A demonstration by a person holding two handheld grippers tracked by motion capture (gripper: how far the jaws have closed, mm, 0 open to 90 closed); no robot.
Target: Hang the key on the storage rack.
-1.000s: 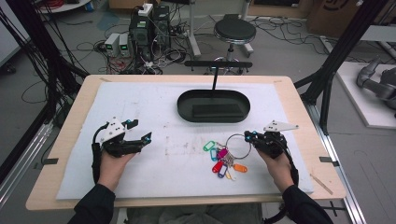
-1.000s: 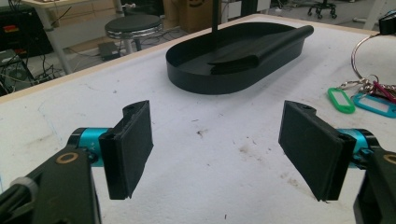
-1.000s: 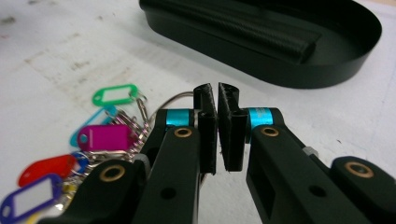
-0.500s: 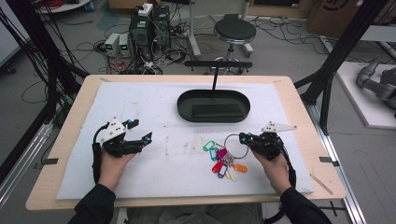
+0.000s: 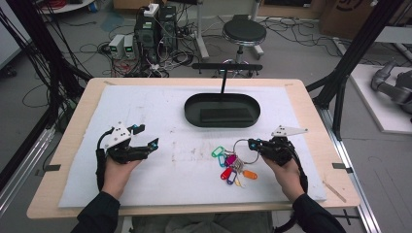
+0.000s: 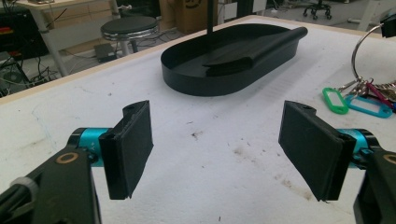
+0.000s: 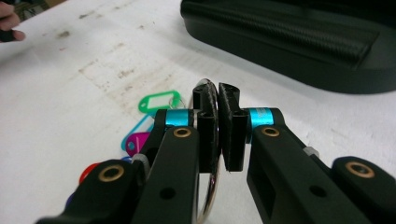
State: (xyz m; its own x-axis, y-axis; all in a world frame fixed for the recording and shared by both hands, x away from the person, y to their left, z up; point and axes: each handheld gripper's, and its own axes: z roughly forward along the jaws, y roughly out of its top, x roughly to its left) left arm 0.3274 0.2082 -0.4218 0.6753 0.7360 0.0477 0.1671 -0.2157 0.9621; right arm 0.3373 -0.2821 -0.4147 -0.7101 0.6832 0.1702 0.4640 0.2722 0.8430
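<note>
White padding covers a wooden surface that stands in a workshop, with tangled cables, grey electronics boxes and a round black stool on the floor beyond it.

Toward the far edge of the surface sits an oval black tray with a flat dark insert inside it and a thin black post rising behind it.

Near the front right lies a bunch of key tags on a large metal key ring. The tags are green, teal, pink, purple, red, orange and yellow, fanned out on the padding to the left of the ring and toward the person.

A person's two forearms in dark sleeves come in from the near edge.

The right hand holds the right gripper low over the padding, pointing left toward the bunch. In the right gripper view its black pads are pressed together on the metal key ring, whose wire runs between them and curves down below the jaws. Green and pink tags lie just behind on the left.

The left hand holds the left gripper well apart from the keys, near the front left of the surface. Its jaws stand wide apart with nothing between them; the left gripper view looks past its two black pads toward the tray.
</note>
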